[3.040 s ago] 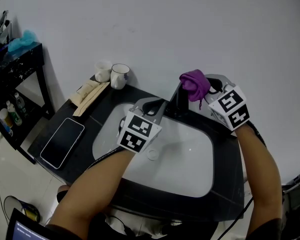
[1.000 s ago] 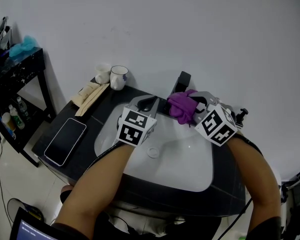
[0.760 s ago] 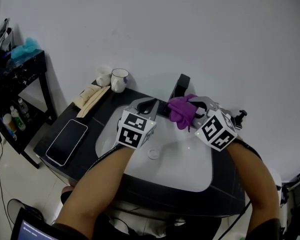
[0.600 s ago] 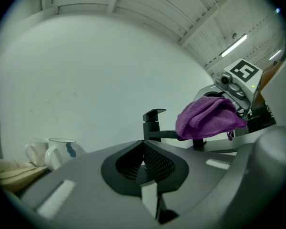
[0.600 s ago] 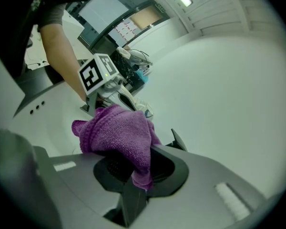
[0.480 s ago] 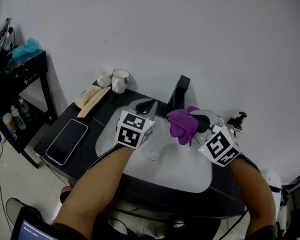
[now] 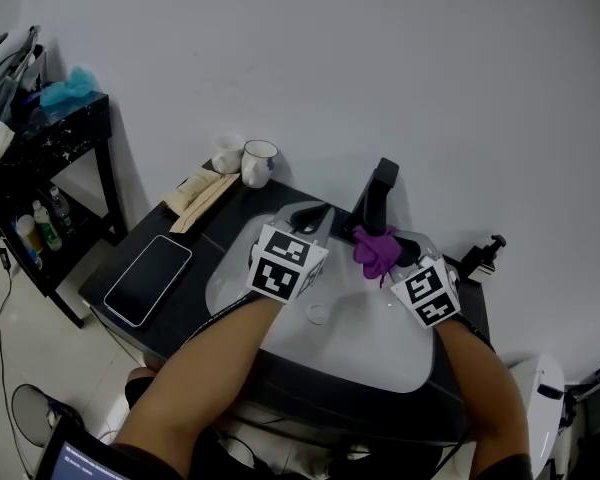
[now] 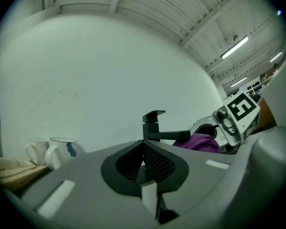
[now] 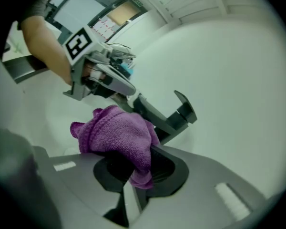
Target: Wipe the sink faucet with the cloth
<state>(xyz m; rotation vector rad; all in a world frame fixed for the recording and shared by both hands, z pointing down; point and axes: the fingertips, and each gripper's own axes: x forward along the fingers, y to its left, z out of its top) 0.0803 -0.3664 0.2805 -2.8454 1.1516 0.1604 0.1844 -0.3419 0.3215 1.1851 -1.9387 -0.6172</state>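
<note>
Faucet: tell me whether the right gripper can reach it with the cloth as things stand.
Probably yes: the right gripper, shut on the purple cloth, sits right next to the faucet with nothing between them.

The cloth (image 9: 117, 130) is purple terry, rough and nubbly, quite matt. The faucet (image 7: 377, 196) is smooth matt black, metal by the look of it. The sink (image 7: 370, 333) is glossy white glaze set in a dark counter (image 7: 212, 226) with a dull sheen. The mug (image 7: 259, 163) is shiny white, the phone (image 7: 148, 280) glossy black glass, the right gripper (image 9: 136, 173) matt grey plastic
</note>
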